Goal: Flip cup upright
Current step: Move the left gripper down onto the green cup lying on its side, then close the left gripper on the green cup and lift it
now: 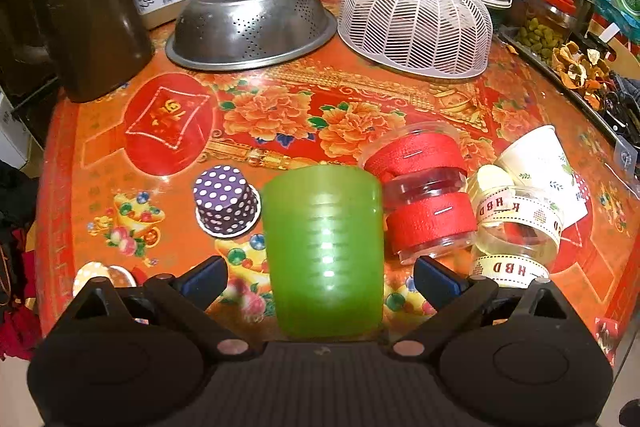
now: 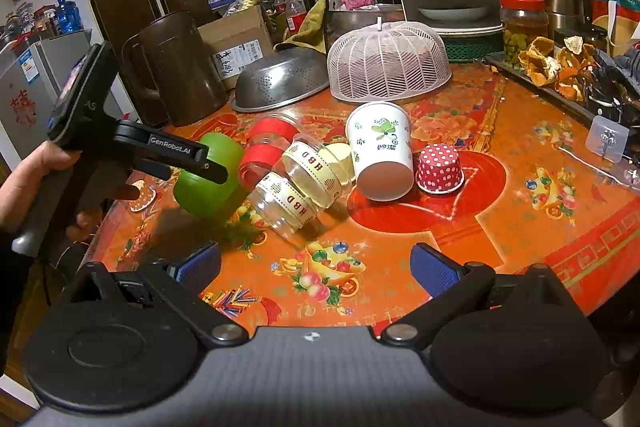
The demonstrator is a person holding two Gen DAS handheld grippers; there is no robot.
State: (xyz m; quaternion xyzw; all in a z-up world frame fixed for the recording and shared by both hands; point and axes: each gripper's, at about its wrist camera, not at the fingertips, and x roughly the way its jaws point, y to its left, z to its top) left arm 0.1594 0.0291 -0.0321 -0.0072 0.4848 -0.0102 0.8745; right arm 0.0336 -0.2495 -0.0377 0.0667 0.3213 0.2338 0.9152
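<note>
The left gripper (image 1: 320,277) stands spread wide with the green plastic cup (image 1: 324,251) directly between its blue pads (image 1: 206,277), a clear gap showing on either side, so it brackets the cup without clenching it. From the right wrist view the cup appears tipped, its closed base facing outward and one finger of the left gripper lying across its side; whether it rests on the table (image 1: 172,227) or is partly lifted cannot be told.

Just left of the cup and a little ahead sits a purple polka-dot paper cup (image 1: 225,201), mouth down. Just right, almost touching, lie two clear cups wrapped in red ribbon (image 1: 424,193), then clear cups with cream "HBD" ribbon (image 1: 516,223) and a white printed paper cup (image 1: 540,163) on its side. Further ahead are a steel colander (image 1: 252,23) and a white mesh food cover (image 1: 416,19), both upside down.

The right gripper (image 2: 316,269) hangs released over bare table, well short of the clutter and holding nothing.

The cup looks light, stiff and smooth, with faint ribs; a squeeze at mid-wall across the taper should hold, though glossy plastic may slip while rotating.
</note>
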